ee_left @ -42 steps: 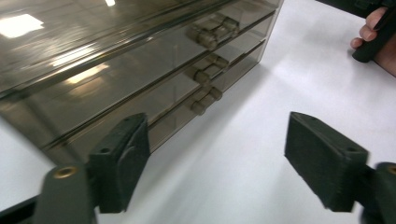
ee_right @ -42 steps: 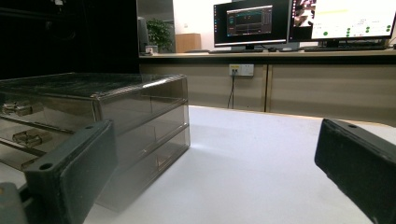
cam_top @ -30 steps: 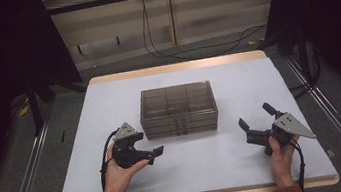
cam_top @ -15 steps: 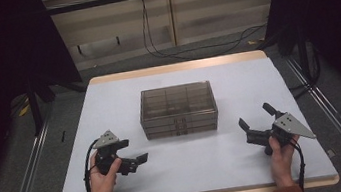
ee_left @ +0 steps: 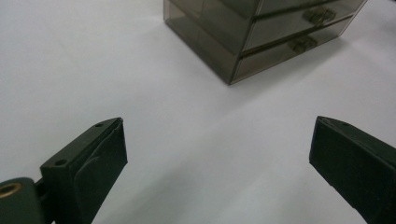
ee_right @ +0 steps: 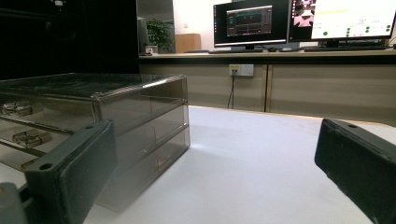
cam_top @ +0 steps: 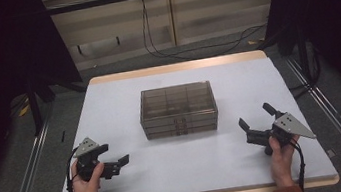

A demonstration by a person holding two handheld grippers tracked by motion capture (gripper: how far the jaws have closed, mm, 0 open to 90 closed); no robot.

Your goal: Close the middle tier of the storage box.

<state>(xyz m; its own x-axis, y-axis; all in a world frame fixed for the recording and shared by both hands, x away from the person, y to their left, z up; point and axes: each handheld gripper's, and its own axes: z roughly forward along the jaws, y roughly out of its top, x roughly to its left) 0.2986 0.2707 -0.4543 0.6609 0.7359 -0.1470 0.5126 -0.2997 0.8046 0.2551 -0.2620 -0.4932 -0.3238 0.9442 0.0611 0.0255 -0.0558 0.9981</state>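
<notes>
— So, where does the drawer box sit?

— In the middle of the white table, a smoky see-through case with stacked drawers, their small handles on the near face. It stands flat and closed as far as the high view shows.

— And the left gripper?

— Near the table's near left corner, held in the person's left hand. Its jaws stand apart with nothing between them, pointing right. The box lies to its far right, well apart from it. In the left gripper view the box's corner shows beyond the spread jaws, with bare table between.

— The right gripper?

— Near the near right side, in the right hand, grey plate on top. Its jaws are spread wide too and hold nothing. The box lies to its left and a little farther off, near but not touching.

— What does the right gripper view show?

— It looks low across the table: the box sits left of centre behind the left-hand jaw, its drawers stacked. Beyond the table's far edge there is a desk with monitors.

— Is either gripper touching the box?

— No, both are clear of it, one on each side.
</notes>
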